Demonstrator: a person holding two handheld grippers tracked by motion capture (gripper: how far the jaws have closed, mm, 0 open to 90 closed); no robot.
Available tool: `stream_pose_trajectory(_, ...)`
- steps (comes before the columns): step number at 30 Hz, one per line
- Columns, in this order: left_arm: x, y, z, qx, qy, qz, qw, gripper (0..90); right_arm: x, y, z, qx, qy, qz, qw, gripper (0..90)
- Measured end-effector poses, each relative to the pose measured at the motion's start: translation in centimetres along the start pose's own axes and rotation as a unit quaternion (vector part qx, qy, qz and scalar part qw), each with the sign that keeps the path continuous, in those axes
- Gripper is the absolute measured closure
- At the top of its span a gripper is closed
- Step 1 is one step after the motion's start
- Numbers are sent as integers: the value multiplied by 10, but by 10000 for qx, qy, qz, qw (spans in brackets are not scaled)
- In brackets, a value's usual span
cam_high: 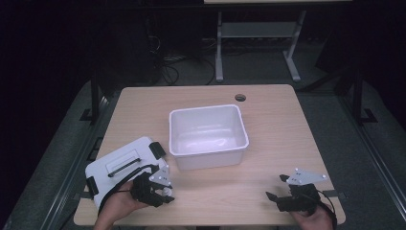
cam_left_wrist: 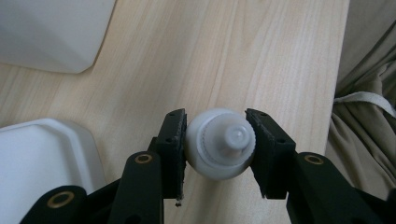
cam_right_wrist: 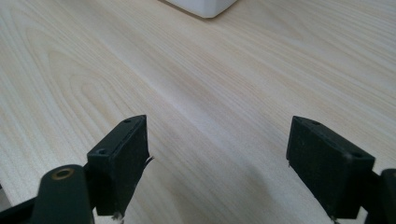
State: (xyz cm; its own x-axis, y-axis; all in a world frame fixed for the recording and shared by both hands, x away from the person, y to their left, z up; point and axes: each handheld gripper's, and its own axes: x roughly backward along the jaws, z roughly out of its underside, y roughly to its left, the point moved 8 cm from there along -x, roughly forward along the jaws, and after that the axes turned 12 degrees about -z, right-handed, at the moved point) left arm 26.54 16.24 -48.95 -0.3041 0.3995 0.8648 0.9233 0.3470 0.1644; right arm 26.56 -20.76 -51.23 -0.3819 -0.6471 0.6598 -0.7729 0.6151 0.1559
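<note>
Left hand-held gripper has its two black jaws clamped on a small white bottle, ridged cap and nozzle pointing straight up the lens. In the high view that left hand-held gripper sits at about seven o'clock on the bench, low over the wood, with the bottle a pale spot at its tip.

The risk, as I read it: the bottle is round and smooth, the pads meet it only at two narrow lines on its flanks, and it looks pinched near the shoulder. A quick swing or a tilt could let it roll out between the pads and drop to the bench, maybe off the near edge, which is close by. Squeeze harder and a soft bottle could bulge or squirt out forward.

Right hand-held gripper is spread wide with nothing between its jaws, bare wood under it. From above, the right hand-held gripper rests at about five o'clock, well apart from the left.

Now the containers. The white tub sits at bench centre, open-topped, and I see nothing inside it. Its lid, white with black clips, lies flat at eight o'clock, just beside the left hand; its corner shows at the left of the left gripper view. If the bottle goes toward the tub, the near rim could clip it.
</note>
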Motion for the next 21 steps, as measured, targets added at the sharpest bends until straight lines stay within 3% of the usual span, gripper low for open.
stream_pose_trajectory(10, 13, 3, -5, 92, -127, -43, 9999, 595, 0, 1, 1, -46, 9, -9, 10000, 204)
stream_pose_trajectory(14, 18, 3, -10, -31, -53, -21, 10000, 595, -1, 0, 1, -34, 23, -20, 10000, 204)
stream_pose_trajectory(21, 34, 4, -21, -45, -129, 22, 9999, 595, -1, 0, -1, 13, -1, -40, 10000, 204)
